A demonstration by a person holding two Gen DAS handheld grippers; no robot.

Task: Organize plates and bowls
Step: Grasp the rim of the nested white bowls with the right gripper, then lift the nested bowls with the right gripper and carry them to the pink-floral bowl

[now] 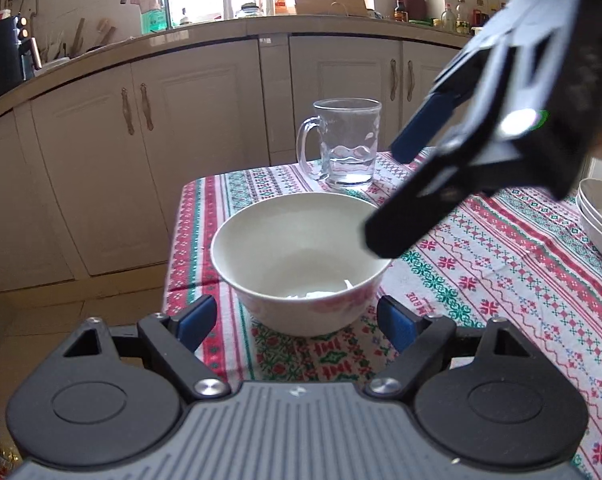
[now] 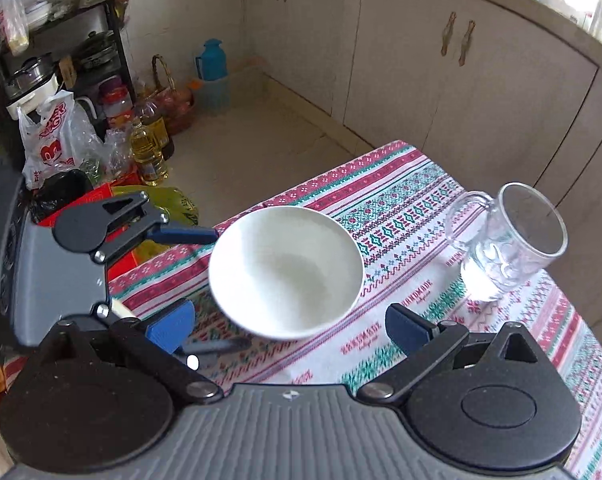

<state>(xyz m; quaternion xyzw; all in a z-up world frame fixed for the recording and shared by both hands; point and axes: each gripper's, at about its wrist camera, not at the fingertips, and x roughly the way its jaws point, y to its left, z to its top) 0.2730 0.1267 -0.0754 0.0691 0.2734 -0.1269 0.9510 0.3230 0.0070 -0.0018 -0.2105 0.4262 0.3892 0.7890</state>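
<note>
A white bowl [image 1: 301,258] with a faint red pattern stands on the patterned tablecloth [image 1: 501,264] near the table's left corner. My left gripper [image 1: 297,320] is open, its blue pads on either side of the bowl's near base, not touching it. My right gripper [image 1: 385,196] is open and hovers above the bowl's right rim. In the right wrist view the bowl [image 2: 285,272] lies just ahead of my open right gripper [image 2: 289,328], and my left gripper [image 2: 189,276] is open at the bowl's left side. White plates [image 1: 601,216] are stacked at the right edge.
A glass mug [image 1: 347,142] stands behind the bowl; it also shows in the right wrist view [image 2: 509,240]. The table's edge [image 1: 177,240] drops to the floor on the left. Bags and oil bottles [image 2: 149,152] stand on the floor beyond.
</note>
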